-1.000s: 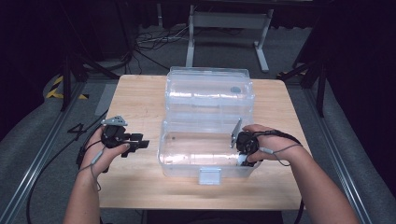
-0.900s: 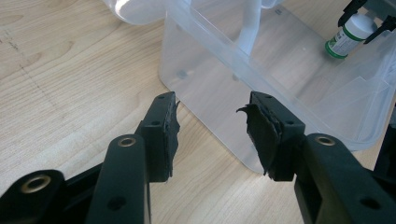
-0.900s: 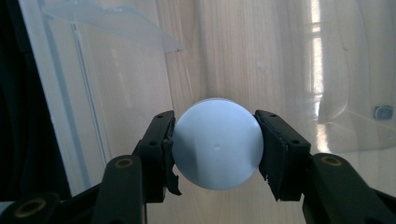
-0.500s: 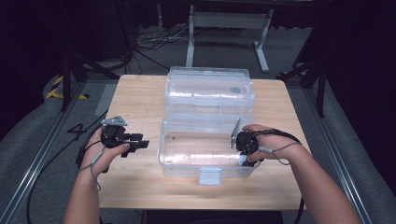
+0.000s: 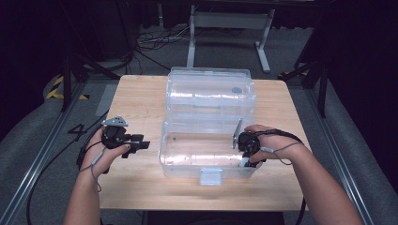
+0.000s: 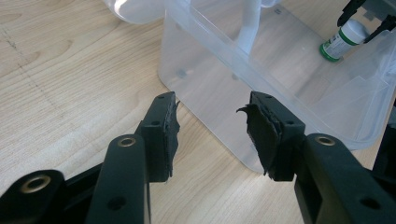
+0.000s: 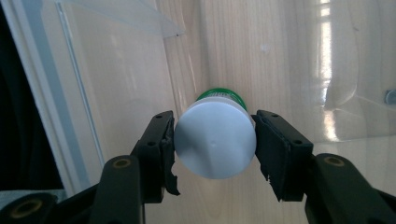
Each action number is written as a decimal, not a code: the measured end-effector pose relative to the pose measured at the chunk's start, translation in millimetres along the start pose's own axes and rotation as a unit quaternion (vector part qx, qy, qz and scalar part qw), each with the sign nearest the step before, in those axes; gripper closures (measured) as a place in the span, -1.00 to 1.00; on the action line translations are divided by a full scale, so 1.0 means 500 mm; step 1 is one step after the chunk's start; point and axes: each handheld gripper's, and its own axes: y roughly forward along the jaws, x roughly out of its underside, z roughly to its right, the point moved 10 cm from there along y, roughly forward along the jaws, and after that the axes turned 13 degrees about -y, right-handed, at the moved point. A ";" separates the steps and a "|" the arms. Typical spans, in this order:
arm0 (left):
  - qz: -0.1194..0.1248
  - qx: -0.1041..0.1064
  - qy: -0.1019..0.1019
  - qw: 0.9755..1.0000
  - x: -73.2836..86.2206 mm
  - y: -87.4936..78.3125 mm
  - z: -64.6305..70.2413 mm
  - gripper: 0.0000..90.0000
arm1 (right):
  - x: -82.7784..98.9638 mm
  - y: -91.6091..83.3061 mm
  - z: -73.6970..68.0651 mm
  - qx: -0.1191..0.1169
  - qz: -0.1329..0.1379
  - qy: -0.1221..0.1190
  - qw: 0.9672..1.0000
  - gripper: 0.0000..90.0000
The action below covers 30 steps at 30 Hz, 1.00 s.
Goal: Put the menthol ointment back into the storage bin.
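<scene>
a small white-capped bottle (image 7: 215, 144) with a green band sat between the two black jaws of the right gripper (image 7: 215, 149), the pads pressed against either side of its cap. in the right gripper view the cap faced the camera squarely, so the bottle's long axis ran straight away from the lens toward the floor of the clear plastic box (image 7: 116, 70), the body almost hidden behind the cap. the left gripper view caught the same bottle (image 6: 344, 39) from across the box and from the side: there it hung cap-up and slightly tilted, its green base close to the box floor, though whether it touched the floor could not be told. the dark tips of the right gripper (image 6: 366, 14) showed above it at the frame's top right corner.

the box (image 5: 206, 150) stood open in the middle of the wooden table (image 5: 141, 98), its lid (image 5: 209, 91) folded back on the far side and a latch tab on the near wall. from the high view the right hand (image 5: 263, 140) reached into the box's right end, and the bottle appeared only as a pale spot under the gripper.

the left gripper (image 6: 212, 130) hovered outside the box's left wall, jaws spread wide with nothing between them, pointing at the near left corner. in the high view the left hand (image 5: 105, 150) held it just beside the box, above bare tabletop.
</scene>
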 end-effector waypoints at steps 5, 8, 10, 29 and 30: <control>0.000 0.000 0.001 1.000 0.000 0.000 0.000 0.19 | 0.000 0.000 0.000 0.000 0.003 0.000 1.000 0.09; 0.002 0.001 0.001 1.000 -0.001 -0.001 0.000 0.19 | 0.000 -0.002 0.000 0.001 0.006 -0.003 1.000 0.06; 0.002 0.001 0.001 1.000 -0.001 -0.001 0.000 0.19 | -0.001 -0.006 0.000 0.002 0.009 -0.003 1.000 0.06; 0.001 0.006 0.003 1.000 0.002 -0.001 0.010 0.19 | -0.021 -0.094 0.012 0.059 0.127 0.012 0.990 0.11; 0.001 0.006 0.004 1.000 0.002 -0.002 0.010 0.19 | -0.022 -0.100 0.014 0.060 0.133 0.011 0.989 0.12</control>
